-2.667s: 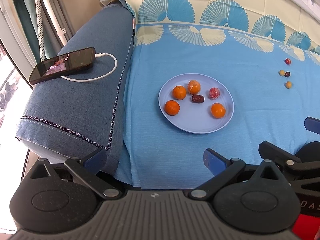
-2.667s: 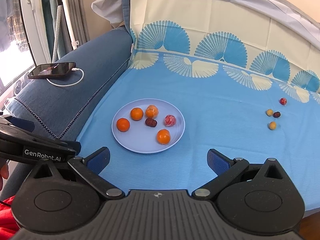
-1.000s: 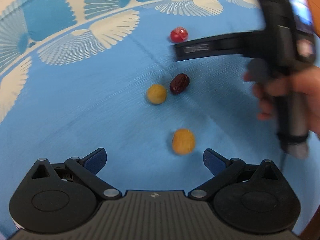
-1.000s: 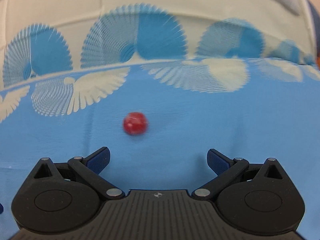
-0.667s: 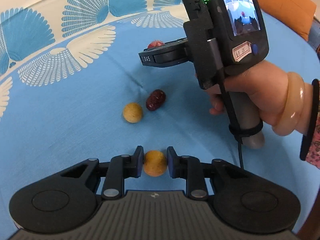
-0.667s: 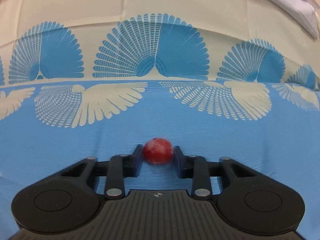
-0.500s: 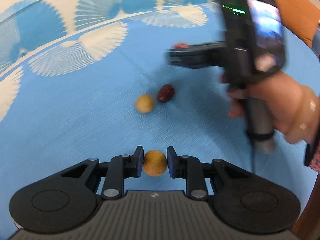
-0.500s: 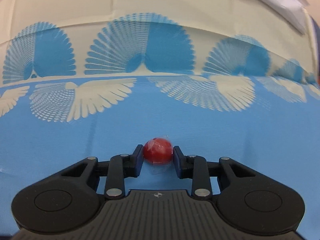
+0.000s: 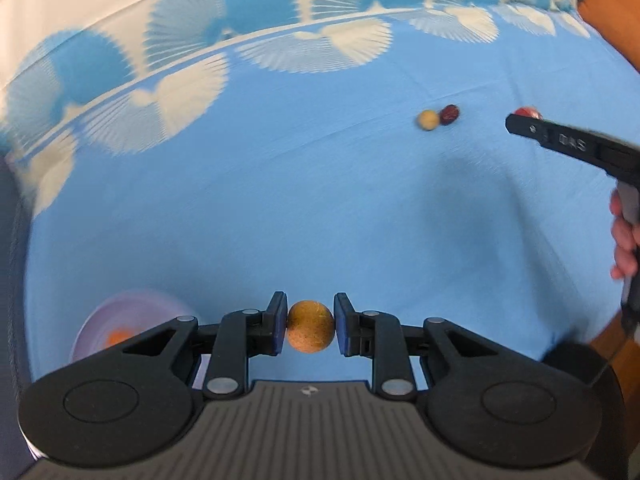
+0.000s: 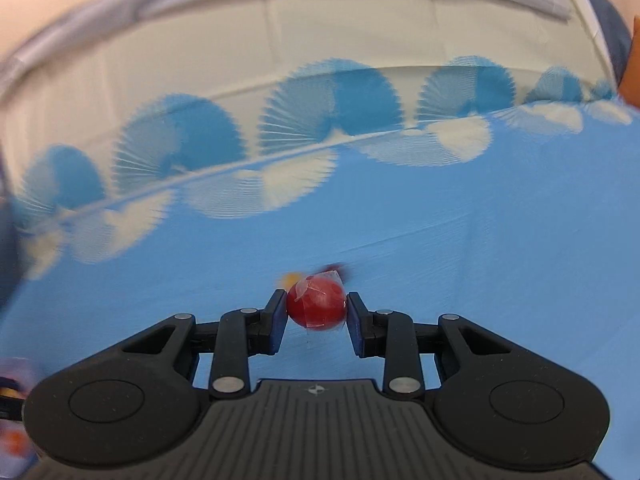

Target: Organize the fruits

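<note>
My left gripper is shut on a small yellow-brown fruit and holds it above the blue cloth. My right gripper is shut on a red wrapped fruit; it also shows in the left wrist view at the far right, lifted off the cloth. A yellow fruit and a dark red date lie side by side on the cloth, far right. The pale blue plate with an orange on it is at the lower left, partly hidden behind my left gripper.
The blue cloth with white and blue fan patterns covers the surface. The cream cloth-covered backrest rises behind it. An orange cushion is at the far right edge. A hand holds the right gripper.
Both grippers closed on their fruits and lifted them. The left gripper has swung left toward the plate with the yellow-brown fruit; the right gripper has raised the red fruit and turned left.
</note>
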Demonstrator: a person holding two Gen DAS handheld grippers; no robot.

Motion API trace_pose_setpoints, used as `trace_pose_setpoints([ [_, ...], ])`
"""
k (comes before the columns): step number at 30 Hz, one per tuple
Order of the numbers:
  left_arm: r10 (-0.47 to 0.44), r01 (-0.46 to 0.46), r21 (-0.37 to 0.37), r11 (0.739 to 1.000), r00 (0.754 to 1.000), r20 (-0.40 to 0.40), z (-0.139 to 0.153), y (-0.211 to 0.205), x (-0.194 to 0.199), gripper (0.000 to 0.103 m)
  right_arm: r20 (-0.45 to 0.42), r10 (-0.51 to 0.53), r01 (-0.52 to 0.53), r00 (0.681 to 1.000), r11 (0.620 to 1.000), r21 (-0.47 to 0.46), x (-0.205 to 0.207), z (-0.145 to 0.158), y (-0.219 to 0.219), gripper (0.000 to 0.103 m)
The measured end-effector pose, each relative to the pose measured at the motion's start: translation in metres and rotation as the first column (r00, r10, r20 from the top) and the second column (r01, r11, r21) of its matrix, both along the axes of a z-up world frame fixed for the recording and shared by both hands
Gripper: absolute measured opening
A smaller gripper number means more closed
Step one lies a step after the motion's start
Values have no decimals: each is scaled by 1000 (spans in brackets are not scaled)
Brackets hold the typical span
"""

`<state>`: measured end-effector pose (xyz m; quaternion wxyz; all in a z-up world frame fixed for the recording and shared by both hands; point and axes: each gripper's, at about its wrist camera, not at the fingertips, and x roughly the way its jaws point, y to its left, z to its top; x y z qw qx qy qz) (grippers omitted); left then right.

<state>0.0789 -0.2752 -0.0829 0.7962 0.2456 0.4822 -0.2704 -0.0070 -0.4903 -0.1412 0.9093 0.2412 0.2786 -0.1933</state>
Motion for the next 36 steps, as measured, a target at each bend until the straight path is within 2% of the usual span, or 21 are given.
trace_pose_setpoints([
  [5, 57, -57, -11, 998, 998, -2, 35, 65, -28, 28, 63, 91, -92, 994, 996, 16, -21, 46, 78, 33],
  [9, 95, -95, -26, 995, 995, -1, 56, 111, -53, 27, 70, 181, -181, 981, 983, 2, -37, 72, 142, 33],
  [14, 185, -184, -36, 982, 982, 25, 73, 165, -76, 28, 52, 294, -296, 954, 955, 25, -53, 90, 210, 34],
  [20, 280, -278, -55, 959, 959, 40, 83, 226, -96, 28, 2, 396, -396, 918, 918, 22, -68, 98, 278, 34],
  [27, 348, -345, -79, 935, 937, 22, 81, 276, -111, 28, -24, 474, -474, 880, 879, -49, -79, 112, 328, 34],
  [36, 380, -376, -122, 919, 925, 7, 79, 305, -115, 28, -73, 532, -537, 844, 835, -120, -78, 120, 359, 34],
])
